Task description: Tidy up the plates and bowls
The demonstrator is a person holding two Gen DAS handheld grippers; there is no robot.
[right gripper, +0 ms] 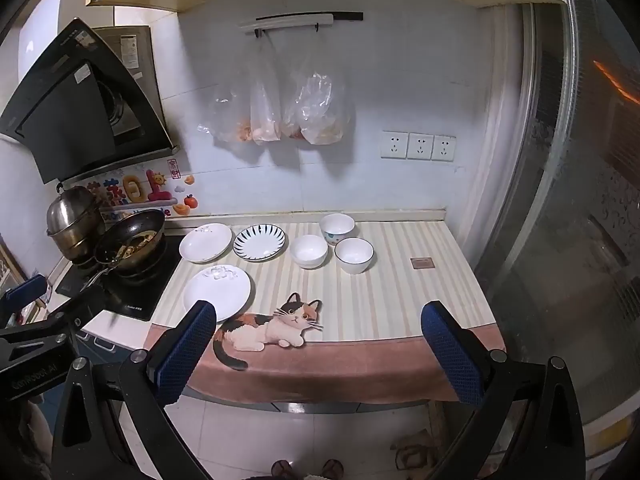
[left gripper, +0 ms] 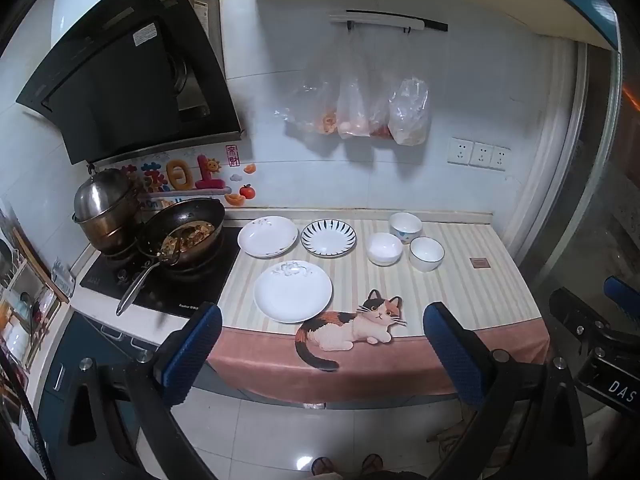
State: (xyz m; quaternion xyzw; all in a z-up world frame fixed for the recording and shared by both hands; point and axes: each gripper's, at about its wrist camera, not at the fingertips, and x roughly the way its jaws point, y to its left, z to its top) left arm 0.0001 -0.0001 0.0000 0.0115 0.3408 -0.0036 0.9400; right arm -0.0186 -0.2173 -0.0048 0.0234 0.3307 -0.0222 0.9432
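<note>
Left wrist view: the left gripper (left gripper: 322,350) hangs off the near edge of the table (left gripper: 460,300), jaws spread wide and empty. Ahead of the jaws lie three plates: a plain white plate (left gripper: 293,291) nearest, then a floral plate (left gripper: 267,237) and a striped plate (left gripper: 328,238) side by side beyond it. Ahead and right of the jaws cluster three bowls (left gripper: 405,242). A wok (left gripper: 184,232) of food sits on the stove, ahead and left, just beside the floral plate.

Right wrist view: the right gripper (right gripper: 318,350) also stands spread and empty, short of the table. The bowls (right gripper: 332,245) lie straight ahead, the plates ahead and left.

Risks, as I judge them: smooth glazed rims could slip from the pads, and a careless reach toward the floral plate could knock the wok handle.
</note>
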